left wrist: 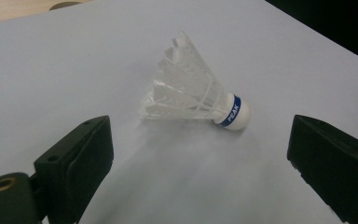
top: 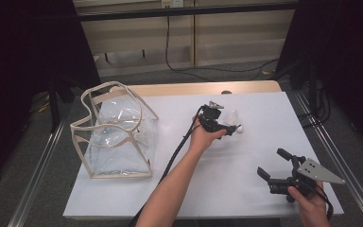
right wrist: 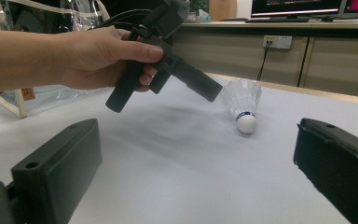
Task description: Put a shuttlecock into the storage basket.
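High view showed the left tool (top: 231, 127) spread wide, hovering beside the shuttlecock (top: 233, 122) on the surface (top: 227, 170). Right tool (top: 275, 166) waited released, well apart.

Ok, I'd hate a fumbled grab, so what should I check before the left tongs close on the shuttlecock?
1. Left tongs open: ok.
2. Shuttlecock between the jaws: not ok, it lies ahead of them.
3. Shuttlecock lying on its side on the table, free of other things: ok.
4. Right tongs open and well away: ok.
5. Clear bag upright, mouth open: ok.
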